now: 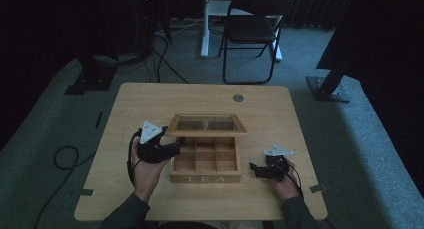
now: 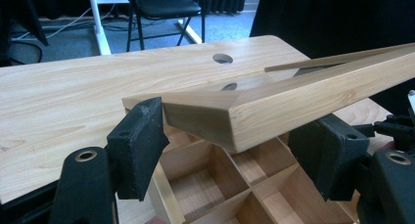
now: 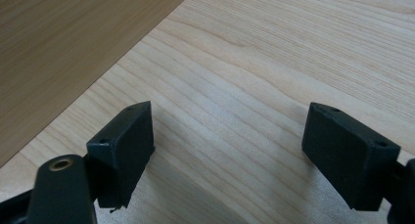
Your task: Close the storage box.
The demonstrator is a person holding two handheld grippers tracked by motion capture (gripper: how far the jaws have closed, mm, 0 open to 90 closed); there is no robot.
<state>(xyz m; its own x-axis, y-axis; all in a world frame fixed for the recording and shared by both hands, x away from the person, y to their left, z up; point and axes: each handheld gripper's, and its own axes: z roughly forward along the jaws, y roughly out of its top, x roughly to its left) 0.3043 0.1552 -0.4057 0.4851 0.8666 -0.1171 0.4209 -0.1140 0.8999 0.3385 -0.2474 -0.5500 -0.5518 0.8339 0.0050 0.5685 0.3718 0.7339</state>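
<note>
A wooden tea box sits mid-worktop, its glass-paned lid raised; the left claw stands spread around the lid's corner, touching it on one side; the right claw rests wide open on bare wood beside the box.

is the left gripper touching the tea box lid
Touching. In the left gripper view, the left gripper has one jaw pressed against the lid corner; the other stands clear.
</note>
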